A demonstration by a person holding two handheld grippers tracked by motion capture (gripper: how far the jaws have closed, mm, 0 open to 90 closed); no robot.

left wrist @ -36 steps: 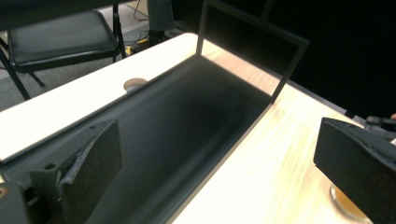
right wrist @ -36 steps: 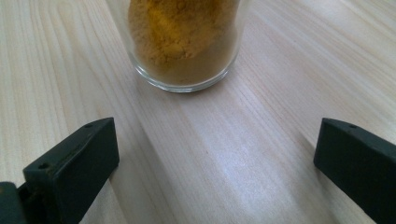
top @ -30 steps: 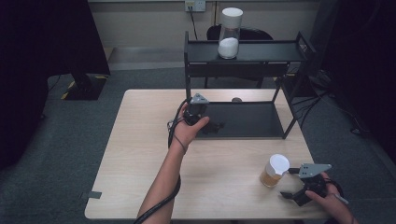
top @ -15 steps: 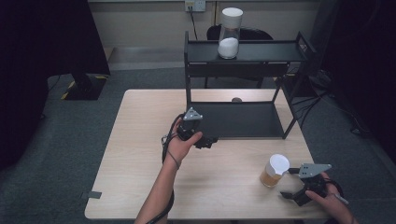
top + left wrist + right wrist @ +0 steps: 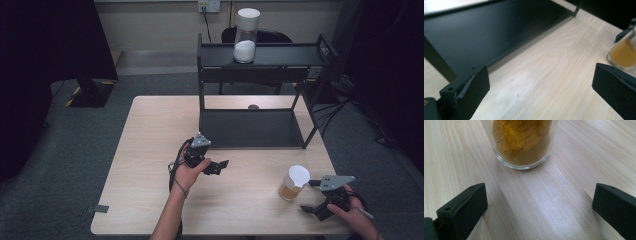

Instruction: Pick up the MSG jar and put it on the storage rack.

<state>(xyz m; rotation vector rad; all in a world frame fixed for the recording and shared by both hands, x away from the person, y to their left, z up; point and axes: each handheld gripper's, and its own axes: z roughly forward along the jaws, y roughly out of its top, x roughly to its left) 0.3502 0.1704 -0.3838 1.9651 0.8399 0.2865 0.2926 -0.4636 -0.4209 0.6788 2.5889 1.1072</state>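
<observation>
A glass jar of orange-brown powder [image 5: 293, 183] with a white lid stands on the table's right front part. My right gripper [image 5: 311, 202] sits just right of it, open, jaws wide apart; the right gripper view has the jar [image 5: 522, 142] a short way ahead of the empty gap. My left gripper [image 5: 219, 167] is held over the table's middle, in front of the black rack [image 5: 250, 129], open and empty. In the left gripper view the jar [image 5: 622, 53] is at the far right edge. A second jar with white powder [image 5: 246, 36] stands on the rack's top shelf.
The black two-level rack [image 5: 486, 32] takes up the back of the light wooden table [image 5: 150, 130]. A small dark round object [image 5: 253, 106] lies on the table behind the rack's lower shelf. Dark curtains stand to the left and right of the table.
My left gripper has drawn back from the rack's lower shelf toward the table's front. The right gripper and the orange jar have stayed in place.
</observation>
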